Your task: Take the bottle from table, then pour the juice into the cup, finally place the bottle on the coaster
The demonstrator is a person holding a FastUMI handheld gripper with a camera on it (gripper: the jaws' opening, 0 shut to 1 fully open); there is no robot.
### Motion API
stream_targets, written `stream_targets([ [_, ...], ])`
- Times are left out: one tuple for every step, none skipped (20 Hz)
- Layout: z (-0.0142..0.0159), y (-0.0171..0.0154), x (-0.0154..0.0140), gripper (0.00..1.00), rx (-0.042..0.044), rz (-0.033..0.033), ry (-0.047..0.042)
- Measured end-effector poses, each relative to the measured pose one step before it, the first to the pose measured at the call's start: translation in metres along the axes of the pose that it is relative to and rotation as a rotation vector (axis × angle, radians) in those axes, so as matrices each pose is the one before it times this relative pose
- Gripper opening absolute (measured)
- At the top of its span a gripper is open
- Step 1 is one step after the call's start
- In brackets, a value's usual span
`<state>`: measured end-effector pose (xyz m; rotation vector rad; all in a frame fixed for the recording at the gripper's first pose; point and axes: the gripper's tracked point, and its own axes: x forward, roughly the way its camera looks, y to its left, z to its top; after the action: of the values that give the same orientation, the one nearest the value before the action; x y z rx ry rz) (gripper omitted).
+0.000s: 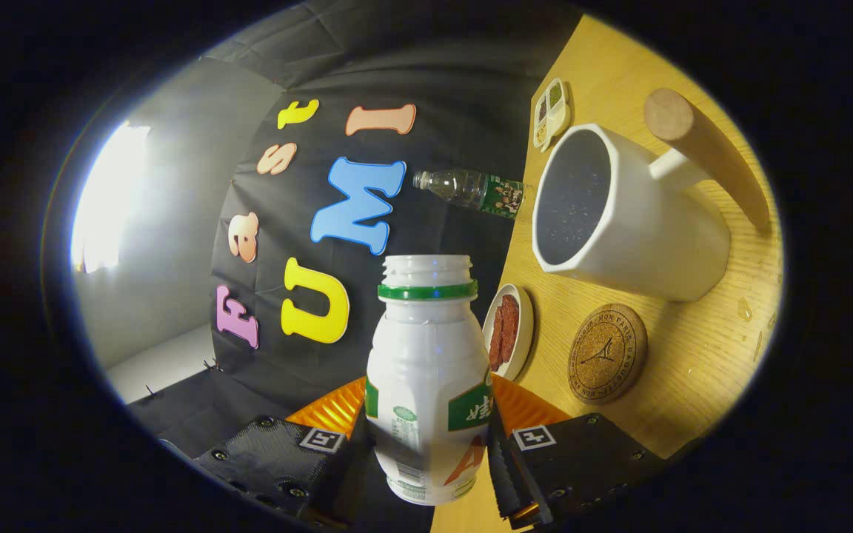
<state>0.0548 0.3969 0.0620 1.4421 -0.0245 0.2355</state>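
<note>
My gripper (426, 444) is shut on a white bottle (424, 370) with a green neck ring and no cap, both fingers (300, 451) pressing its lower sides. The view is rolled, so the wooden table (693, 355) stands tilted beside the bottle. A white cup (641, 222) with a wooden handle (708, 152) stands beyond the fingers, its mouth facing the bottle's open neck but apart from it. A round cork coaster (607, 353) lies on the table between the cup and my fingers, bare.
A small white dish of red-brown food (509, 329) sits just past the held bottle. A clear plastic bottle (474, 190) with a green label and a little divided dish (552, 112) stand at the table's far edge. Some droplets (745, 307) lie on the wood by the cup.
</note>
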Motion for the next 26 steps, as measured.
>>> stream_targets([
  [0.00150,0.00026,-0.00048,0.67,0.02132,0.00059,-0.00648],
  [0.00164,0.00014,-0.00101,0.67,0.01564,0.00133,-0.00422],
  [0.00009,0.00032,-0.00036,0.67,0.01162,0.00231,-0.00238],
  [0.00179,0.00007,0.00024,0.67,0.00867,0.00152,-0.00295],
  [0.00097,-0.00033,0.00018,0.67,0.00846,0.00132,-0.00305],
  [0.00124,0.00037,0.00006,0.67,0.01131,0.00185,-0.00336],
  [0.00104,0.00163,0.00022,0.67,0.01506,0.00569,-0.00464],
  [0.00049,0.00081,0.00001,0.67,0.01512,0.00473,-0.00382],
  [0.00099,0.00148,0.00092,0.67,0.01235,0.00408,-0.00280],
  [0.00075,0.00028,0.00131,0.67,0.00877,0.00231,-0.00100],
  [-0.00058,-0.00002,-0.00041,0.67,0.00614,-0.00005,-0.00239],
  [-0.00014,0.00046,0.00023,0.67,0.00709,0.00178,-0.00060],
  [0.00084,0.00112,0.00135,0.67,0.01028,0.00345,-0.00170],
  [0.00026,0.00120,0.00069,0.67,0.01259,0.00496,-0.00283],
  [0.00094,0.00102,0.00027,0.67,0.01244,0.00494,-0.00274],
  [0.00030,0.00071,-0.00134,0.67,0.00881,0.00439,-0.00278],
  [0.00029,0.00034,0.00010,0.67,0.00483,0.00110,-0.00103],
  [-0.00056,0.00084,0.00094,0.67,0.00275,0.00052,-0.00029],
  [-0.00032,0.00098,0.00097,0.68,0.00605,0.00390,-0.00017],
  [0.00120,0.00192,0.00072,0.67,0.01194,0.00741,-0.00328],
  [-0.00014,0.00057,0.00018,0.67,0.01212,0.00381,-0.00174],
  [0.00031,-0.00060,-0.00136,0.67,0.00732,-0.00150,-0.00241],
  [0.00057,0.00055,0.00063,0.67,0.00419,0.00374,-0.00223],
  [-0.00104,0.00125,0.00013,0.67,0.00368,0.00331,0.00036],
  [0.00062,0.00050,0.00114,0.67,0.00389,0.00347,-0.00104],
  [0.00074,0.00043,-0.00031,0.67,0.00705,0.00259,-0.00245],
])
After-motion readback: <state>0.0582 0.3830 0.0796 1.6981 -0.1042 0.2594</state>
